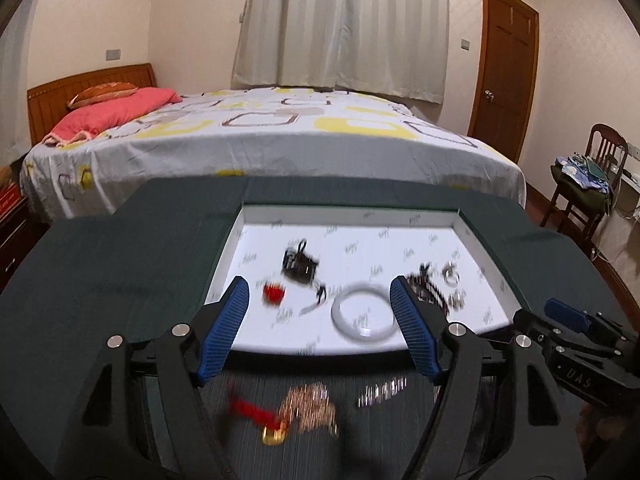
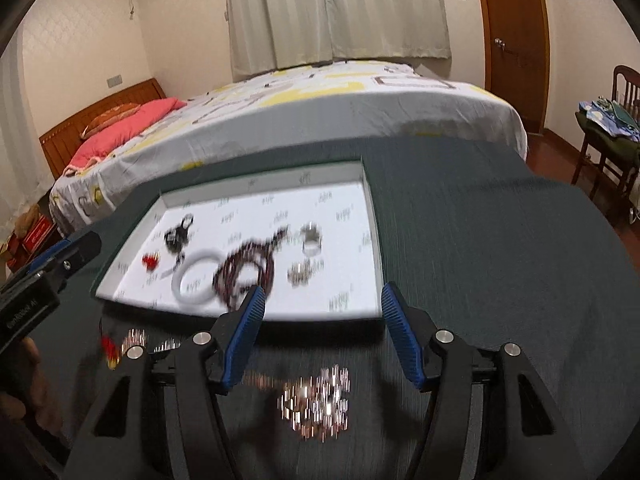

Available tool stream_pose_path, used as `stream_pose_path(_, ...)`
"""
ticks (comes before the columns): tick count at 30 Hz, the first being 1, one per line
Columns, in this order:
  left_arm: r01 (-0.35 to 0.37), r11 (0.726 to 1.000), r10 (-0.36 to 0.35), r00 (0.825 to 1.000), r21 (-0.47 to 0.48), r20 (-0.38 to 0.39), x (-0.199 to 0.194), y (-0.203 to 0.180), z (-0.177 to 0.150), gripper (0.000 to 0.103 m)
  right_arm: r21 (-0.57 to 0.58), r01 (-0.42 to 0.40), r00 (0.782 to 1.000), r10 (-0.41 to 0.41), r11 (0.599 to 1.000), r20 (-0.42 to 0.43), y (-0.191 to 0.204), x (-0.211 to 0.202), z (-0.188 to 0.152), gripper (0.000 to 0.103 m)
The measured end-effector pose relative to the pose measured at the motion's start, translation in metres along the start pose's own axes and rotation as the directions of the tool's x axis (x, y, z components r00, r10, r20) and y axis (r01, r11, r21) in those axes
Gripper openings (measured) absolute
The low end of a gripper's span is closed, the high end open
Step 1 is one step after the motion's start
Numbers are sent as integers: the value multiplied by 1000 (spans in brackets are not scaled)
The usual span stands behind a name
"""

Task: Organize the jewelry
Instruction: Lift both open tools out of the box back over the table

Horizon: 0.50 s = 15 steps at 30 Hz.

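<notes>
A shallow white tray (image 1: pixel 464 224) (image 2: pixel 370 216) sits on a dark green table. In it lie a white bangle (image 1: pixel 362 314) (image 2: pixel 196 276), a dark beaded necklace (image 2: pixel 248 268) (image 1: pixel 430 284), a red piece (image 1: pixel 274 292) (image 2: pixel 150 261), a black piece (image 1: pixel 298 266) (image 2: pixel 178 236), and silver rings (image 2: pixel 311 240) (image 1: pixel 452 274). On the cloth before the tray lie a gold chain with a red tassel (image 1: pixel 296 408) and a sparkly silver piece (image 2: pixel 316 400). My left gripper (image 1: pixel 320 312) is open above the gold chain. My right gripper (image 2: pixel 322 320) is open above the silver piece. Both views are blurred.
A bed with a patterned sheet (image 1: pixel 280 128) stands just behind the table. A wooden chair with clothes (image 1: pixel 588 188) and a brown door (image 1: pixel 504 60) are at the right. The table cloth (image 2: pixel 500 248) stretches right of the tray.
</notes>
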<state>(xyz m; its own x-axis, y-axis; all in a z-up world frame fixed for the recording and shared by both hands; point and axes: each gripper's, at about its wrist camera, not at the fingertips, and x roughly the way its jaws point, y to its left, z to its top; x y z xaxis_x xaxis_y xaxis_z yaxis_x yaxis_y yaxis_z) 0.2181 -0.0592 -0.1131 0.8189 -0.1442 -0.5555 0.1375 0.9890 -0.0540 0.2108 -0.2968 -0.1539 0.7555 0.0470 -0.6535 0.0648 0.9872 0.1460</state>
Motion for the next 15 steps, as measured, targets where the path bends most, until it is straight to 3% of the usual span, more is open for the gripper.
stream_pose_path(8,-43,999,42,998,-15,-50,-25,13,-41,71,-6,-7,998,7,1000,-65,3,-2,-35,59)
stream_pose_path(15,-79,996,74,991,-42,-108,-29,27,-67,71,-24,4,995,-6,1000,-98,8,8,-39,59)
